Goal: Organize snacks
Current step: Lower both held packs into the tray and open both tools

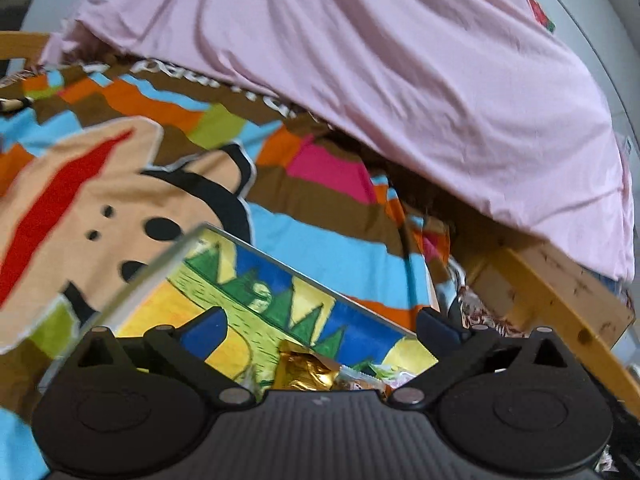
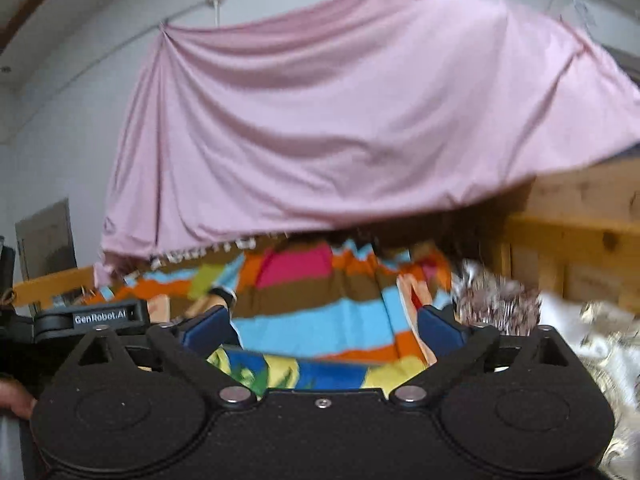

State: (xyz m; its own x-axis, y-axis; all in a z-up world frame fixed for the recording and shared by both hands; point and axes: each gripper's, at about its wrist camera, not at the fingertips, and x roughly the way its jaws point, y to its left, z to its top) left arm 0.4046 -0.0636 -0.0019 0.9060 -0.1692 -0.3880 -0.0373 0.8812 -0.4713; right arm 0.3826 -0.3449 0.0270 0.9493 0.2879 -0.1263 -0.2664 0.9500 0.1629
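In the left wrist view a clear-walled box (image 1: 168, 258) with a bright crayon-style picture (image 1: 280, 300) on its bottom lies on a striped cartoon blanket (image 1: 340, 256). A gold-wrapped snack (image 1: 306, 372) and other small wrappers (image 1: 380, 376) lie in the box just under my left gripper (image 1: 324, 320), which is open and empty. In the right wrist view my right gripper (image 2: 324, 324) is open and empty above the same colourful picture (image 2: 328, 372). The left gripper's body (image 2: 100, 316) shows at the left of that view.
A pink sheet (image 1: 380, 60) hangs over the back of the bed (image 2: 340, 120). A wooden bed frame (image 1: 560, 300) runs along the right, with wooden panels (image 2: 580, 240). A patterned cloth (image 2: 496, 304) and a pale cloth (image 2: 600, 344) lie at the right.
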